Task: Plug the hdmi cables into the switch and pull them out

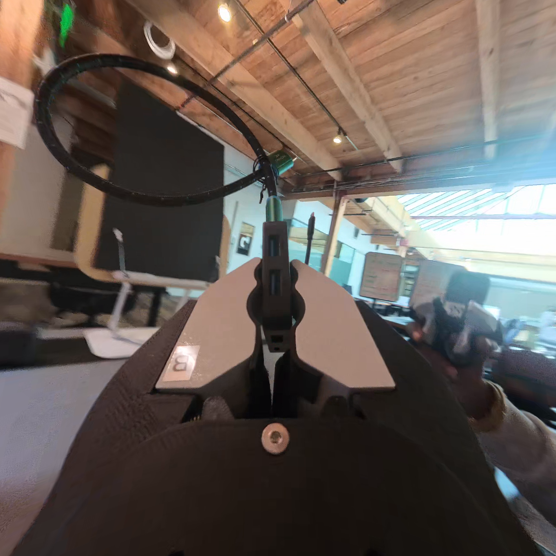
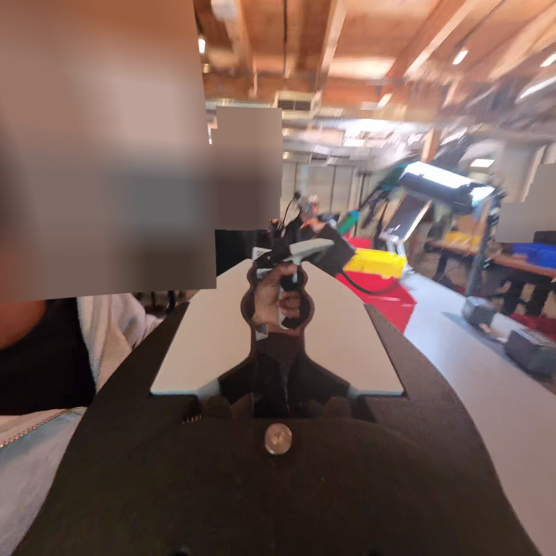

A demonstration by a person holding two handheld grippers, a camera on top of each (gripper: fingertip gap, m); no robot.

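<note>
My left gripper (image 1: 275, 264) is shut on the dark grey switch (image 1: 276, 240) and holds it tilted up toward the ceiling. The switch's side with two blue ports faces the camera. A green-ended plug (image 1: 273, 209) sits in the switch's far end. Its black braided hdmi cable (image 1: 90, 177) loops up and left and comes back to a second green plug (image 1: 281, 162) hanging free above. My right gripper (image 2: 278, 267) is open and empty. Between its fingers I see the hand (image 2: 270, 298) holding the left gripper (image 2: 301, 249). The right gripper also shows in the left wrist view (image 1: 451, 319), far right.
A grey table (image 1: 45, 406) lies below, with a white stand base (image 1: 111, 337) at the left. Red and yellow bins (image 2: 376, 264) and a dark object (image 2: 529, 352) are at the right. A person in a light hoodie (image 2: 105, 325) is close on the left.
</note>
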